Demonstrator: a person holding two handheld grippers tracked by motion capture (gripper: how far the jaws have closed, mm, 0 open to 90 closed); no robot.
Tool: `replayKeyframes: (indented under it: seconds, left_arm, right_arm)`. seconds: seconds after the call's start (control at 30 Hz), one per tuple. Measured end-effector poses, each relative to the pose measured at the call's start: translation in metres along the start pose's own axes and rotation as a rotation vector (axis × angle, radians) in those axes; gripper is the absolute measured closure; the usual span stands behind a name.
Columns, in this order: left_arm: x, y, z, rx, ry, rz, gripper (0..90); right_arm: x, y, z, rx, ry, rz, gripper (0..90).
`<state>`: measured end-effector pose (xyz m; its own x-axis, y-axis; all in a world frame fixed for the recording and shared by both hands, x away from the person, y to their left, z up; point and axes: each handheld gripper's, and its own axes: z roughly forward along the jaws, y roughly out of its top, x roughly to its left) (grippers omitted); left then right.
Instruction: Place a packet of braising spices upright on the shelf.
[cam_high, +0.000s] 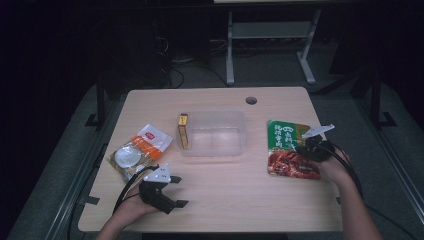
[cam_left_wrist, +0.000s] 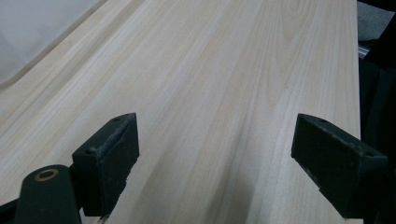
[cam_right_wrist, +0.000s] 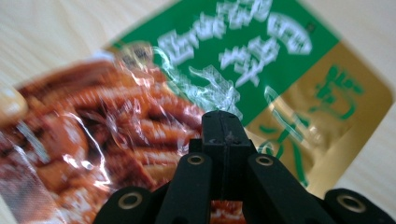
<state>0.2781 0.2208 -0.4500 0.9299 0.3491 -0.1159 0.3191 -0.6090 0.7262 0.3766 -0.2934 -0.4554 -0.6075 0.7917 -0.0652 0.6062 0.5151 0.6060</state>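
Your right gripper (cam_right_wrist: 223, 122) sits over the green-and-red pouch (cam_high: 290, 149) near the table's right edge, jaws closed together with nothing visibly pinched between them. Looks like a grab step that hasn't caught; next you'd likely reopen and bite the pouch edge. Your left gripper (cam_left_wrist: 215, 154) idles wide open, empty, at the near left. Pale wood table (cam_high: 225, 200), clear bin (cam_high: 214, 133) mid-table, dark room behind.
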Motion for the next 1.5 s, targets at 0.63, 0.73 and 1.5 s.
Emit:
replayKeyframes:
  seconds: [0.63,0.73,1.5]
  left_arm:
    - [-0.001,0.000,0.003,0.013,-0.008,-0.005,14.7]
    - [-0.001,0.000,0.003,0.015,-0.010,-0.005,14.7]
    - [0.000,0.000,0.005,0.022,-0.014,-0.007,14.7]
  right_arm:
    - [0.035,0.004,0.001,0.071,0.209,-0.060,90.0]
    - [0.047,0.008,0.002,0.079,0.259,-0.101,90.0]
    - [0.010,0.066,0.040,-0.089,0.042,-0.021,90.0]
